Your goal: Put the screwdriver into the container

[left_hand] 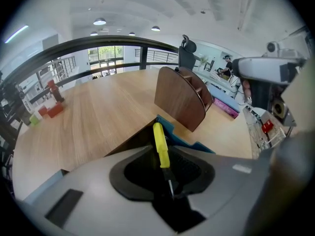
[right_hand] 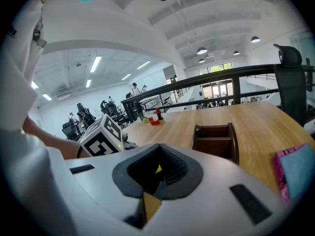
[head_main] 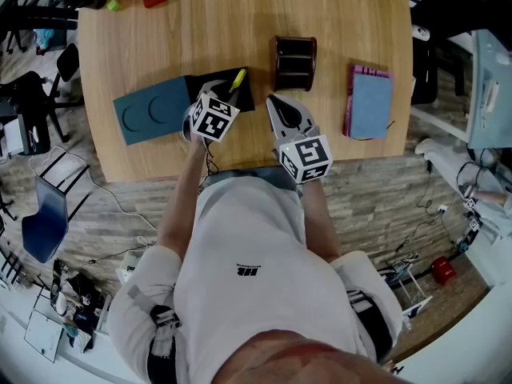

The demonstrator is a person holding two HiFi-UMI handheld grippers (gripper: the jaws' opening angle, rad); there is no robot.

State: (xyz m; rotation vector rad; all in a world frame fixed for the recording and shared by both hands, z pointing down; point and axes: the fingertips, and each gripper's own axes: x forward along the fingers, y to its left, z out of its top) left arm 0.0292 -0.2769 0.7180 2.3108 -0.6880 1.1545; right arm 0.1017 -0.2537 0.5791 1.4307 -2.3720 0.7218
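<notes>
Left gripper [left_hand: 171, 191]: clenched on the thin metal shaft of the screwdriver [left_hand: 161, 145], yellow handle jutting forward.
Right gripper [right_hand: 156, 190]: jaws drawn nearly together, nothing between them.
Screwdriver position: over the dark mat [head_main: 200, 82], left of the container [left_hand: 181, 98] and not yet in it.
Risk, slip: the grip was on the narrow shaft with the heavier handle outboard, so it could likely pivot or slide during the swing.
Risk, snag: the handle could catch the container's rim or divider.
Risk, tip: a knock might shove the unsteadied container across the table [head_main: 240, 22].
</notes>
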